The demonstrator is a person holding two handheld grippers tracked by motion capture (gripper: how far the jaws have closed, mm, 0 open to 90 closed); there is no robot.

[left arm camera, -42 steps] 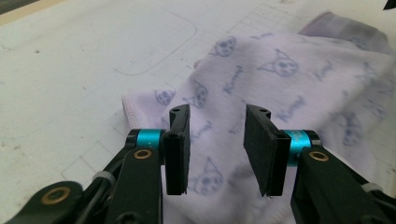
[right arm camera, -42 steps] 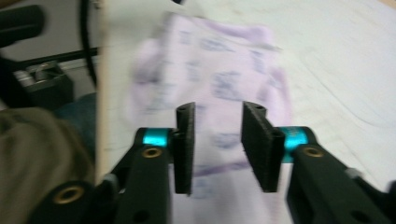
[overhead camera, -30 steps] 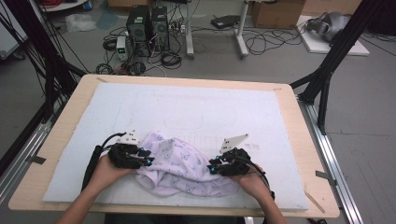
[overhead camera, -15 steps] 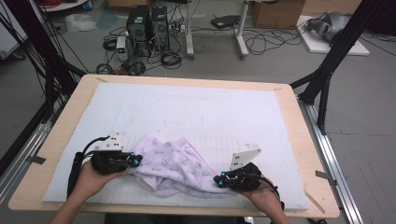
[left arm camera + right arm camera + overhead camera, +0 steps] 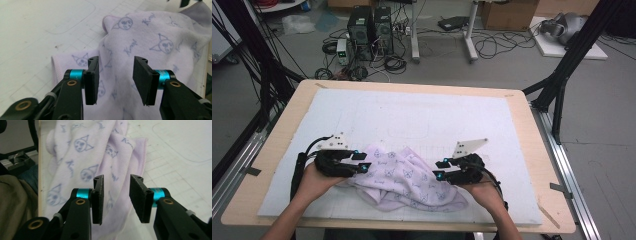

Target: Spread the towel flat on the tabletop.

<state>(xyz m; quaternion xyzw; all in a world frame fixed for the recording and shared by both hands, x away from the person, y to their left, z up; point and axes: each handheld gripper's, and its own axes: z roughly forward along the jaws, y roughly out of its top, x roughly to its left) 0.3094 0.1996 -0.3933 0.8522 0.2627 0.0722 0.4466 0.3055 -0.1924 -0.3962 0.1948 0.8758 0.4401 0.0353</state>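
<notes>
— What are the two tools doing at this moment?

— The left tool (image 5: 362, 161) has its jaws parted wide with nothing between them, poised over the left side of a crumpled lilac towel (image 5: 404, 177). In the left gripper view, the cloth (image 5: 150, 47) with its cartoon cat-face print lies under and beyond the open pads (image 5: 91, 80).

— And the right one?

— The right tool (image 5: 441, 170) is also spread apart and empty, low over the towel's right side; in the right gripper view the fabric (image 5: 95, 157) lies bunched beneath and beyond it.

— Where does the towel lie?

— Rumpled near the front edge of the surface (image 5: 532, 125), on a white gridded mat (image 5: 422, 115), between the person's two hands (image 5: 312, 182).
</notes>
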